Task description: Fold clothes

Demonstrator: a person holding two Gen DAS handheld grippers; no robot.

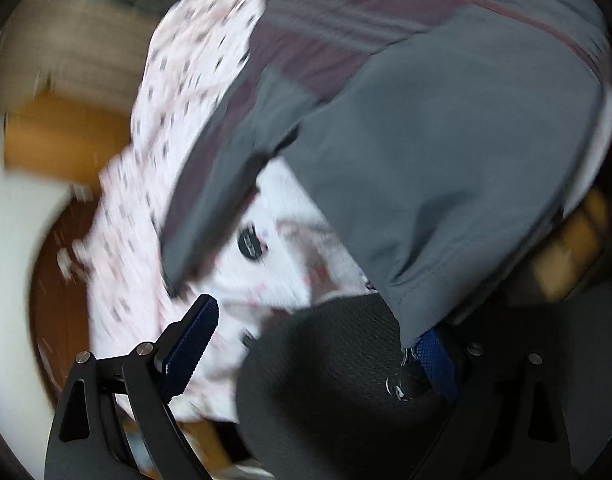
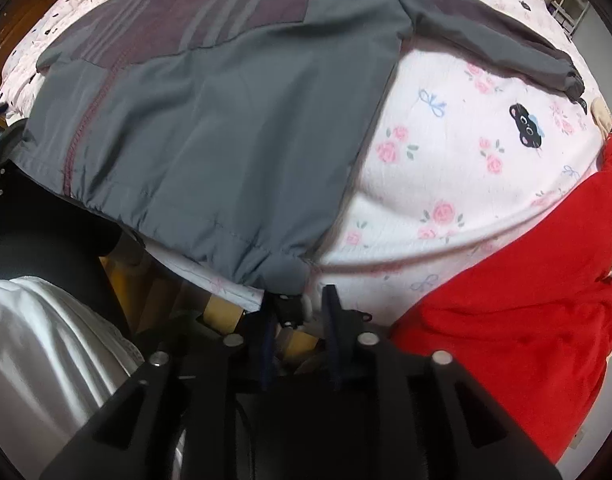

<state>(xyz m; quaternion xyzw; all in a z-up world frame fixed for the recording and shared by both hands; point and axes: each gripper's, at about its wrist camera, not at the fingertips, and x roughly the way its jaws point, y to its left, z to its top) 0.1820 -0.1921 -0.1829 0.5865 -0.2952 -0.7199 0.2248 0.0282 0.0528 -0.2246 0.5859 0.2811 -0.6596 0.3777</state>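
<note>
Centrally, a thin, slippery grey windbreaker [image 2: 226, 120] lies spread; its gathered hem suits gripping. Left gripper [image 1: 318, 336] gapes wide, right gripper [image 2: 298, 312] stands slightly apart.

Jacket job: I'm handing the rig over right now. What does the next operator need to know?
Left gripper: open, jacket hem draped over one finger, no grip.
Right gripper: nearly closed at the hem's corner; whether it pinches cloth is unclear.
Jacket lies spread on the floral bedsheet, one sleeve out. Red garment waits beside it.
Done: spreading. Left: every fold.
</note>
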